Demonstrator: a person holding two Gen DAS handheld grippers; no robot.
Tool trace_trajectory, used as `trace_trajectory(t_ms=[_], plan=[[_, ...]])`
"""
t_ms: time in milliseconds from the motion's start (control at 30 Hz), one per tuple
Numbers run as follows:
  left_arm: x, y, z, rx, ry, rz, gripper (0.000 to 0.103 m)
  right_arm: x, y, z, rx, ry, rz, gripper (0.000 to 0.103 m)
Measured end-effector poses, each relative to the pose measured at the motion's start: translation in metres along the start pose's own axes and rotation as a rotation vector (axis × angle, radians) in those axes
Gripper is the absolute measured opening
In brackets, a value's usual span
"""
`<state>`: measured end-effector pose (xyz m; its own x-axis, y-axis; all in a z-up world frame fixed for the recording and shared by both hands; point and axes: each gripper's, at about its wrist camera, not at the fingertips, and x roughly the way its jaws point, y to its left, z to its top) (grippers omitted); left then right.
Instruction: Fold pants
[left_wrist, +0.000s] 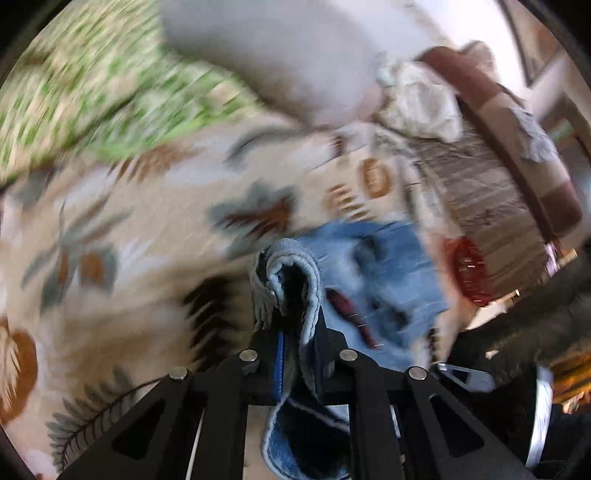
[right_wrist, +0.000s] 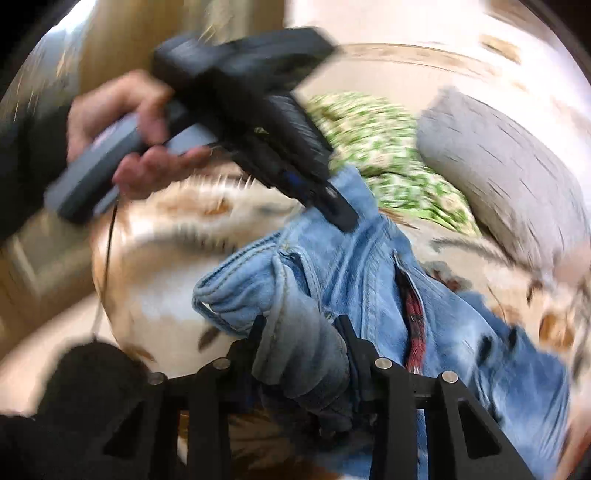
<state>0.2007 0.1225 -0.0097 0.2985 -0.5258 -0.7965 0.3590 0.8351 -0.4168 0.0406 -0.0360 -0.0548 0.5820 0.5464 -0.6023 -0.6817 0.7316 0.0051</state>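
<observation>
Light blue denim pants lie on a leaf-patterned bedspread. My left gripper is shut on a folded hem of the pants, which bulges up between its black fingers. In the right wrist view, my right gripper is shut on a thick bunch of the pants' waistband, with cloth filling the gap between the fingers. The pants spread away to the right. The left gripper, held by a hand, bites the far edge of the denim. Both views are motion-blurred.
A grey pillow and a green-and-white floral cloth lie at the head of the bed. A brown and tan striped blanket lies beside the pants, and a round red object shows near it. A dark sleeve fills the lower right.
</observation>
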Motion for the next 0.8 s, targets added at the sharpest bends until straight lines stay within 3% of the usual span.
trace_trajectory(t_ms=[167, 267, 333, 433, 500, 567, 600, 667, 733, 767, 800], plan=[[0.035, -0.108, 0.045, 0.173, 0.042, -0.052, 0.012, -0.067, -0.084, -0.024, 0.391, -0.126, 0.043, 0.038], [0.095, -0.163, 0.066, 0.237, 0.118, -0.084, 0.011, -0.092, -0.129, -0.061, 0.576, -0.144, -0.007, 0.038], [0.150, -0.190, 0.076, 0.259, 0.182, -0.064, 0.011, -0.099, -0.159, -0.088, 0.702, -0.135, -0.037, 0.038], [0.228, -0.201, 0.083, 0.212, 0.279, 0.011, 0.013, -0.098, -0.200, -0.125, 0.886, -0.093, -0.085, 0.038], [0.278, -0.197, 0.074, 0.167, 0.363, 0.072, 0.020, -0.090, -0.223, -0.147, 1.004, -0.042, -0.090, 0.052], [0.293, -0.201, 0.067, 0.188, 0.361, 0.106, 0.021, -0.089, -0.237, -0.162, 1.100, -0.039, -0.037, 0.056], [0.290, -0.205, 0.067, 0.194, 0.355, 0.105, 0.025, -0.093, -0.241, -0.166, 1.127, -0.038, -0.021, 0.057], [0.274, -0.208, 0.072, 0.187, 0.362, 0.021, 0.058, -0.105, -0.244, -0.166, 1.124, -0.049, -0.010, 0.071], [0.236, -0.205, 0.077, 0.156, 0.296, -0.027, 0.075, -0.117, -0.245, -0.164, 1.110, -0.058, 0.011, 0.076], [0.215, -0.203, 0.079, 0.154, 0.247, -0.014, 0.090, -0.125, -0.244, -0.162, 1.092, -0.053, 0.003, 0.078], [0.191, -0.199, 0.079, 0.154, 0.190, 0.002, 0.095, -0.134, -0.242, -0.159, 1.068, -0.053, -0.015, 0.079]])
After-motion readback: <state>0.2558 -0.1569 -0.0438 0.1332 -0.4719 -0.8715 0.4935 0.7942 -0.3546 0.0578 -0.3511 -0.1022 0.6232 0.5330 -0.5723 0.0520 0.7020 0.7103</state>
